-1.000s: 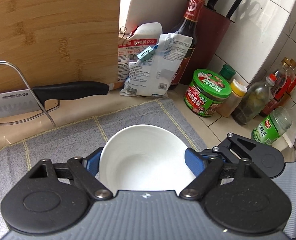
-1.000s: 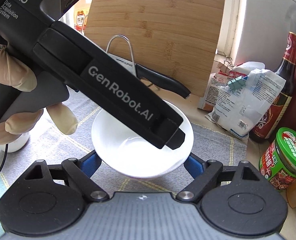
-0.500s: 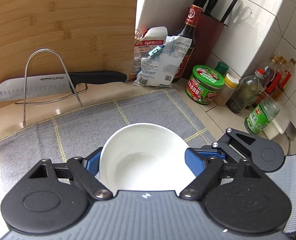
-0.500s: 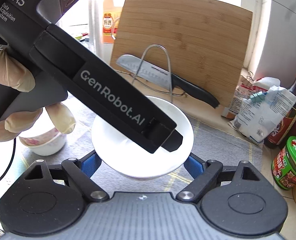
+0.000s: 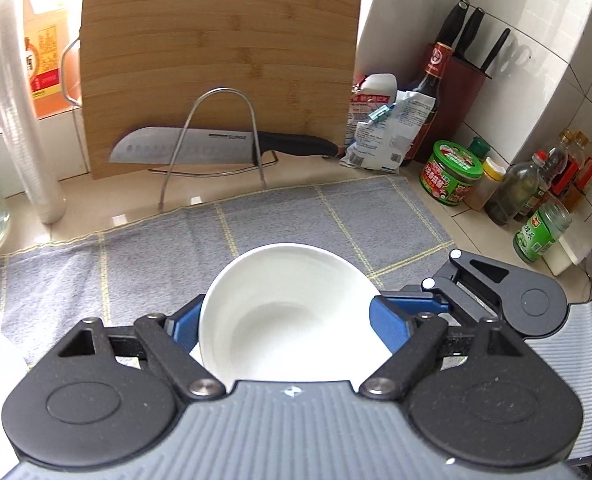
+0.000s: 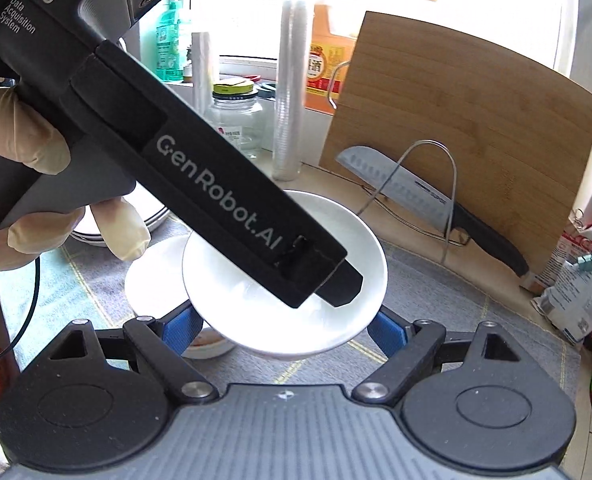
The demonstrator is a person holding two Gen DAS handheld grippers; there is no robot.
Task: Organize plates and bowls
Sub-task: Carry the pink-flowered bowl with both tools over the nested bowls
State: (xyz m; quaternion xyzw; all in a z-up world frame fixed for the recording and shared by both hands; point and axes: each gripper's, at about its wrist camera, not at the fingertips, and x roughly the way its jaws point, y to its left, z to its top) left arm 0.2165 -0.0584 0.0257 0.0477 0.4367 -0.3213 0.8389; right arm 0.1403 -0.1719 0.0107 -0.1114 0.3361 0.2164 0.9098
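bowl point(image 5: 292, 312) sits gripped btwn my left fingers point(image 5: 292, 320), blue pads on its sides. right fingers point(image 6: 284, 328) straddle it too; can't tell if they press. 2nd bowl point(image 6: 156, 276) lies just below-left, on grey mat point(image 5: 136, 248) on desk, likely stack target.

I'm working in a home kitchen: tiled wall point(image 5: 567, 80), cutting board point(image 5: 216, 72), knife point(image 5: 224, 146), sauce bottles point(image 5: 543, 184).
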